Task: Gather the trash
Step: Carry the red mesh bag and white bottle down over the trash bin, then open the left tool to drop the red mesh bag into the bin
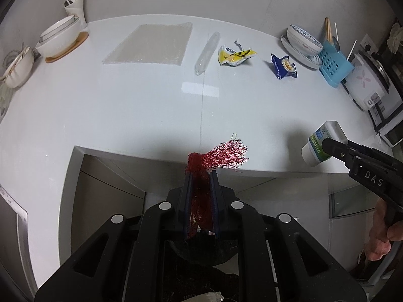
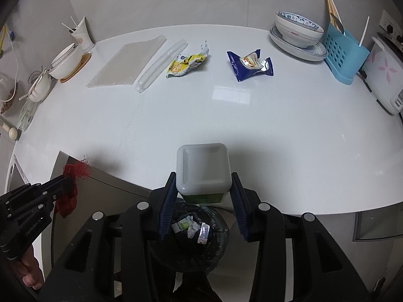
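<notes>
White countertop [image 2: 277,130] fills most of both views, curving along a pale wall, with a dark bin [image 2: 191,241] lined in black below its front edge, a few scraps lying inside. At the far right stand a white rice cooker [image 2: 382,75] and a blue utensil rack [image 2: 345,52], next to a patterned bowl [image 2: 298,29] resting on a plate. Stacked white bowls [image 2: 65,63] sit at the far left on a wooden coaster. A clear bubble-wrap sheet [image 2: 126,63] lies flat toward the back, a clear plastic tube [image 2: 161,65] just beside it. Right of the tube lie a yellow wrapper [image 2: 187,64] and, apart from it, a blue wrapper [image 2: 250,66]. The right gripper [image 2: 202,196] pinches a white plastic bottle [image 2: 204,168] by its sides, held over the bin near the counter edge. The left gripper [image 1: 200,188] is pressed together on a red mesh net [image 1: 219,157], which fans out above the fingertips, over the counter's front edge.
</notes>
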`<state>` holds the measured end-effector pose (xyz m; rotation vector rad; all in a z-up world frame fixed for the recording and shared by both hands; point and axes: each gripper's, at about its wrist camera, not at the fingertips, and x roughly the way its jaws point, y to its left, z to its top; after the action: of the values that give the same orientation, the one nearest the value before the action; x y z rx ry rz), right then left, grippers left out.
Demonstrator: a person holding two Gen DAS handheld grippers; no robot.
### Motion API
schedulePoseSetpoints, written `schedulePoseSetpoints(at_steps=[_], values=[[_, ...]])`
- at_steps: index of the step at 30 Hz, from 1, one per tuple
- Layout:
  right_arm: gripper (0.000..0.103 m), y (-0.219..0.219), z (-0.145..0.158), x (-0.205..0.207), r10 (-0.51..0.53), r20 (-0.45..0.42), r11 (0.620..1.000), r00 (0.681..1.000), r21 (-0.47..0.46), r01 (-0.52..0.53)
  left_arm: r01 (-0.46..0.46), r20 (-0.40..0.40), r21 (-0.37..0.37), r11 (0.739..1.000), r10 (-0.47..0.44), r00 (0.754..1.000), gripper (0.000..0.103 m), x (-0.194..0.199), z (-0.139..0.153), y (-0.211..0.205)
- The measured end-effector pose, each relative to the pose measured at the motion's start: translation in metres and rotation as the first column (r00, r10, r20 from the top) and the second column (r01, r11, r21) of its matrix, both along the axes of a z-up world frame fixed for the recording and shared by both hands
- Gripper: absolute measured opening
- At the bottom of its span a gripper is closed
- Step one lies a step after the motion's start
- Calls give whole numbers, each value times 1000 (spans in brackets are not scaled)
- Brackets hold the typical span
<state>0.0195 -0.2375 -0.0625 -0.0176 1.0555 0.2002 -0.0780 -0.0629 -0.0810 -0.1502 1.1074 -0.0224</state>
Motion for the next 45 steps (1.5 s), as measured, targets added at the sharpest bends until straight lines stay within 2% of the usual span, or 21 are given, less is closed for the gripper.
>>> schedulePoseSetpoints(at_steps=[14, 23, 34, 40, 45], values=[[40, -2, -20, -51, 88, -7, 996, 996, -13, -88, 2, -26, -33, 999, -2, 1000, 12, -44, -22, -5], [40, 2, -44, -72, 126, -5, 992, 992, 3, -126, -1, -46, -49, 999, -1, 999, 12, -62, -48, -12], [40, 22, -82, -84, 215, -13, 977, 977, 9, -215, -13, -53, -61, 998, 9, 999, 13, -59, -81, -16], [40, 22, -102, -81, 209, -29, 978, 977, 10, -209, 3, -46, -48, 999, -6, 999, 13, -54, -98, -23], [40, 16, -116, -79, 192, -44, 981, 980, 8, -191, 18, -53, -74, 997, -22, 998, 13, -50, -114, -30]])
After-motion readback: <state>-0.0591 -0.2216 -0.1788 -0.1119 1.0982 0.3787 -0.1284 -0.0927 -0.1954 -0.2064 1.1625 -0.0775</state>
